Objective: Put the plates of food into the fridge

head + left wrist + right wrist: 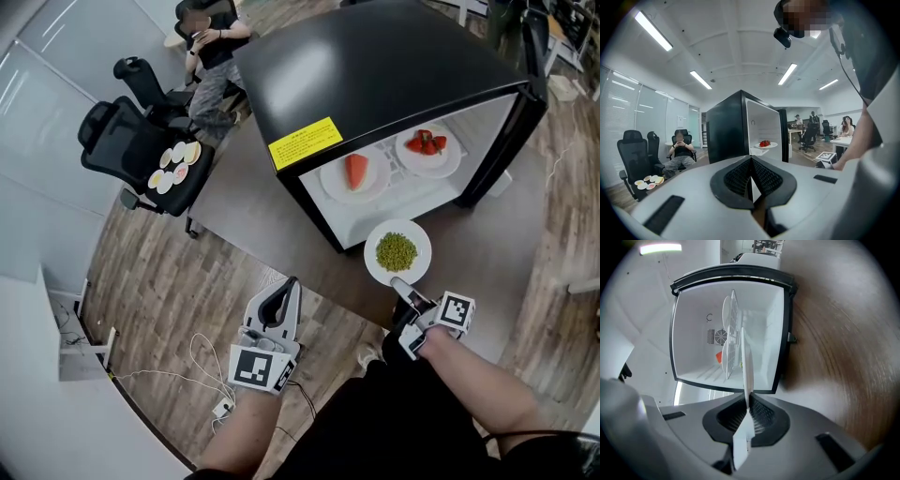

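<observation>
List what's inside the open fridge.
On the shelf of the fridge sit a plate with a watermelon slice and a plate with strawberries. The plate of peas is outside, in the right gripper. The shelf and that plate cover part of the space below.

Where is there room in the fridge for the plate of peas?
The shelf is crowded: the watermelon plate and the strawberry plate fill it side by side. Bare room is below it, on the fridge floor between the white side walls. The right gripper holds the pea plate just outside.

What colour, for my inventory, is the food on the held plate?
Green food on the plate; head view best.
</observation>
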